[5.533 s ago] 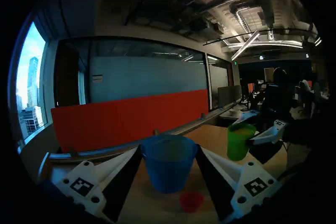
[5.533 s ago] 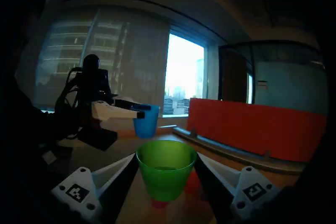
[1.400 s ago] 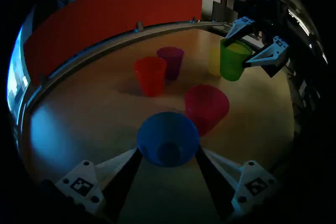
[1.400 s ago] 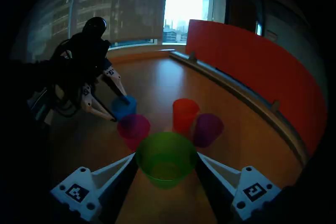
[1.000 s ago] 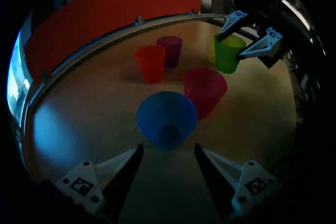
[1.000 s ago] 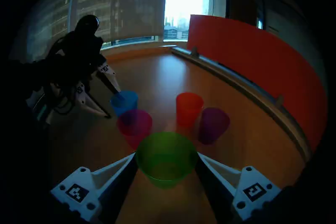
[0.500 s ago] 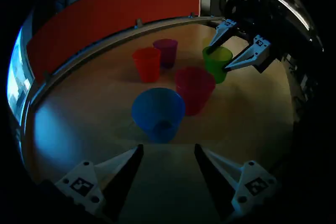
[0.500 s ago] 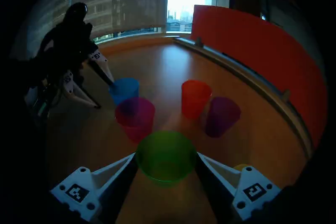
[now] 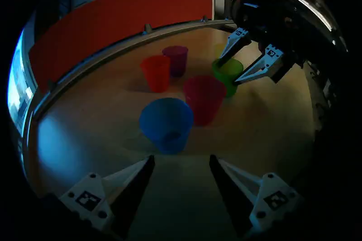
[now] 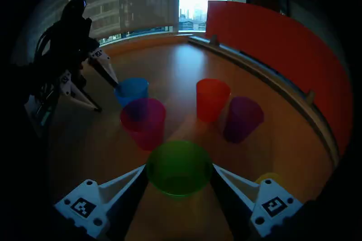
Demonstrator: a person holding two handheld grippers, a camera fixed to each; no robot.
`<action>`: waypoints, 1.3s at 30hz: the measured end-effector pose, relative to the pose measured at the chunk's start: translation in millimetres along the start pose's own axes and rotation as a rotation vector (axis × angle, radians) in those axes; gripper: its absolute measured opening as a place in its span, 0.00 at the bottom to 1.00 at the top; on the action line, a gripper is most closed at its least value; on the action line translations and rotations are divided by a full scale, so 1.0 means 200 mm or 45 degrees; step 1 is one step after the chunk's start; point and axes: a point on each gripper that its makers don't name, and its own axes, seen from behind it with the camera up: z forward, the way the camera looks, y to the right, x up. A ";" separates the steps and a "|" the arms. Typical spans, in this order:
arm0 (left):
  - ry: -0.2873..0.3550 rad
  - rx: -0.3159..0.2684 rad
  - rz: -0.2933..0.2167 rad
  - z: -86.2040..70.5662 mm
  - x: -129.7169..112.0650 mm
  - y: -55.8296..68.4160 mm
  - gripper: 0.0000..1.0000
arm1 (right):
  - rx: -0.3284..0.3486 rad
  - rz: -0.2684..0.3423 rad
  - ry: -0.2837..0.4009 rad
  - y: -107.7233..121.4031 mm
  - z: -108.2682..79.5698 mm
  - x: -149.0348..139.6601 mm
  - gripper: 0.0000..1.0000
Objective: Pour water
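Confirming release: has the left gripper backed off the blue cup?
Yes. The left gripper has drawn back: the blue cup, beside the magenta cup, now sits clear ahead.

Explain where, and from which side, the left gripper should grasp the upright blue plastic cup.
Grip the blue plastic cup across its upper wall, just under the rim, coming in level from the left gripper's near side. Probably best: the cup stands upright and tapers downward, so a high grip should not slip off, and the magenta plastic cup crowds its far right.

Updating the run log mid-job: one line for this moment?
left gripper open | blue cup upright on table, ungripped | right gripper shut on green cup
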 end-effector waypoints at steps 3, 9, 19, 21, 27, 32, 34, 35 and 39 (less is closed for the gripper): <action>0.000 -0.001 0.000 0.00 0.00 0.01 0.90 | -0.002 0.002 0.004 0.00 0.00 -0.01 0.92; 0.005 -0.001 -0.007 -0.01 0.01 0.02 0.90 | -0.007 -0.002 0.002 0.00 -0.01 -0.03 0.93; 0.002 -0.007 -0.005 -0.01 -0.01 0.04 0.90 | -0.047 0.006 -0.017 0.02 -0.03 -0.09 1.00; 0.001 -0.004 -0.007 -0.01 -0.01 0.04 0.90 | -0.049 0.001 -0.014 0.01 -0.04 -0.08 1.00; 0.012 0.014 -0.015 -0.04 0.00 0.03 0.90 | -0.071 -0.011 -0.010 0.01 -0.11 -0.09 1.00; 0.033 0.031 -0.017 -0.07 0.01 0.03 0.90 | -0.107 -0.009 0.004 0.01 -0.20 -0.10 1.00; 0.046 0.042 -0.022 -0.09 0.02 0.03 0.90 | -0.120 -0.002 0.018 0.01 -0.24 -0.10 1.00; 0.052 0.048 -0.025 -0.10 0.02 0.03 0.90 | -0.126 0.002 0.026 0.00 -0.26 -0.10 1.00; 0.084 0.072 -0.041 -0.14 0.04 0.03 0.90 | -0.156 0.030 0.080 -0.01 -0.34 -0.09 1.00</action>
